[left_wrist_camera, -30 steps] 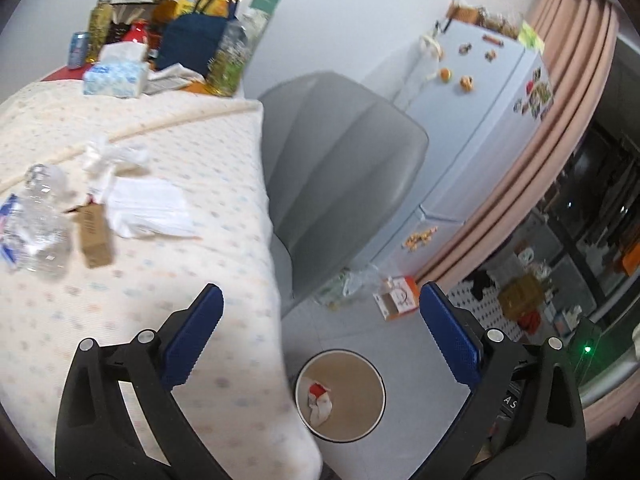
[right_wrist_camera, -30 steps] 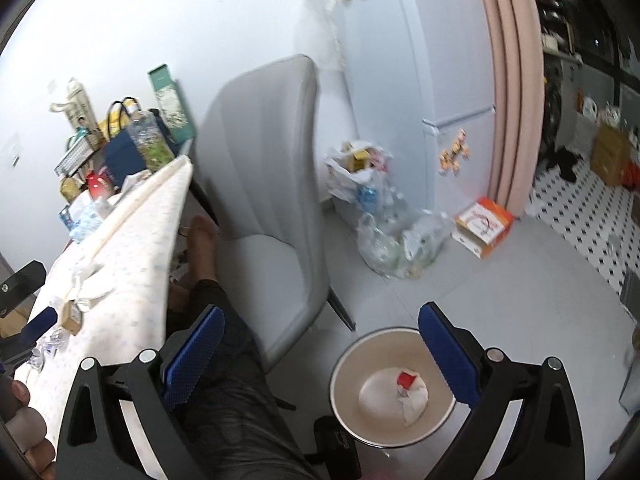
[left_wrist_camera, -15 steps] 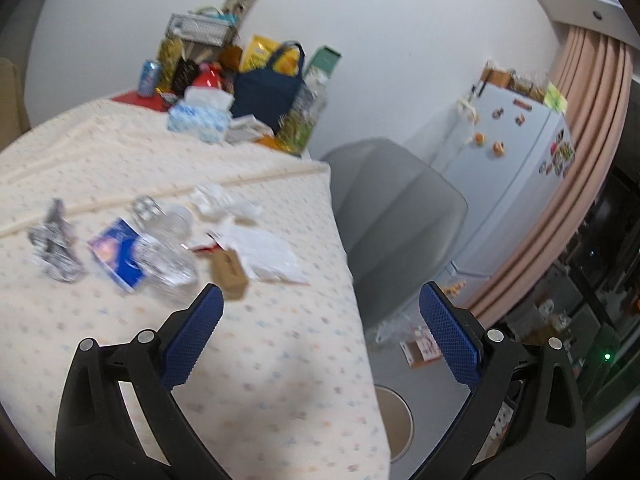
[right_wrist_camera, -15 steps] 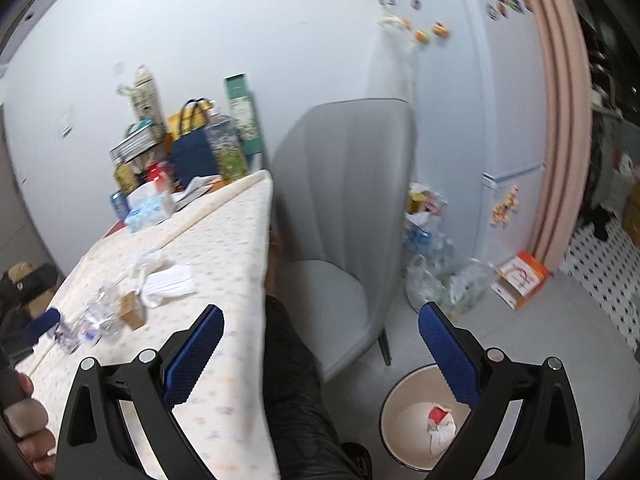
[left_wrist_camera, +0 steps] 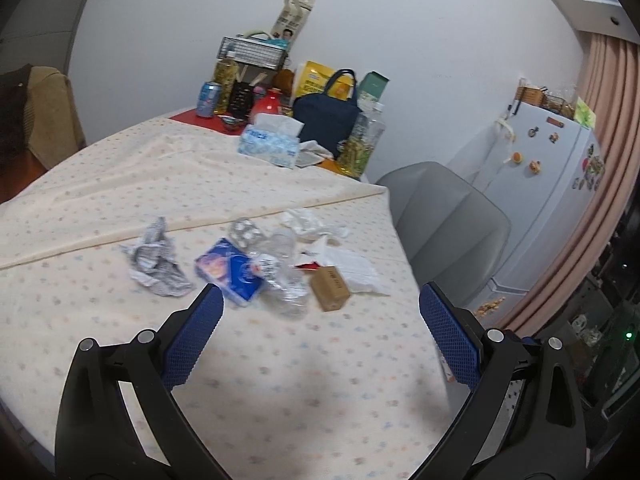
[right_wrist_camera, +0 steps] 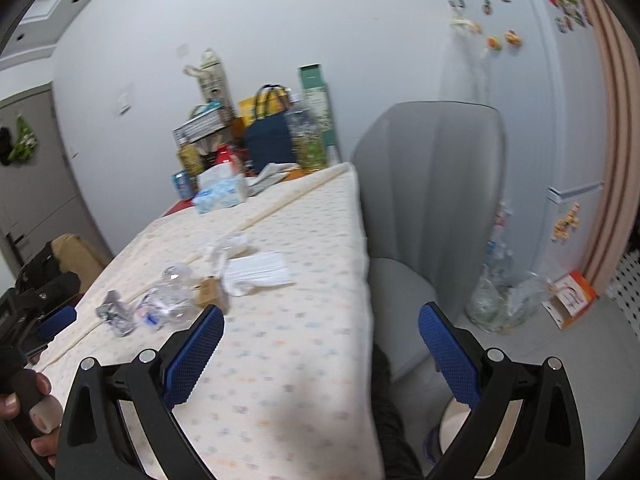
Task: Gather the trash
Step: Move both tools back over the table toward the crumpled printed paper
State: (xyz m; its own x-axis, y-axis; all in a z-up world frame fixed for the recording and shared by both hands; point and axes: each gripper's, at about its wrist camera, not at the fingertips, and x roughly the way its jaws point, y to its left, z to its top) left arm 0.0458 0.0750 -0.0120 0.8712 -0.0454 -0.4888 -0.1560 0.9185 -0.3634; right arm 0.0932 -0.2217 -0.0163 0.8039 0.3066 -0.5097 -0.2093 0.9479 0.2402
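Trash lies in a cluster on the dotted tablecloth [left_wrist_camera: 280, 380]: a crumpled grey wrapper [left_wrist_camera: 156, 258], a blue packet [left_wrist_camera: 228, 270], a crushed clear plastic bottle [left_wrist_camera: 280, 268], a small brown box [left_wrist_camera: 330, 288], a white paper [left_wrist_camera: 352, 268] and a white tissue [left_wrist_camera: 308, 222]. My left gripper [left_wrist_camera: 320, 332] is open and empty, above the cloth just short of the cluster. My right gripper [right_wrist_camera: 320, 348] is open and empty over the table's right edge; the same trash [right_wrist_camera: 172, 300] lies to its far left. The bin's rim [right_wrist_camera: 450, 428] shows on the floor behind the right finger.
A grey chair [right_wrist_camera: 432, 200] stands at the table's right side. A tissue box [left_wrist_camera: 270, 144], navy bag [left_wrist_camera: 328, 120], bottles and cans crowd the far end. A white fridge [left_wrist_camera: 552, 184], plastic bags [right_wrist_camera: 500, 300] and an orange box [right_wrist_camera: 572, 298] stand beyond. My left gripper [right_wrist_camera: 40, 320] shows at the right wrist view's left edge.
Both grippers have swung up and left from the bin on the floor to the table. The trash cluster has come to the middle of the left wrist view. Both stay open.
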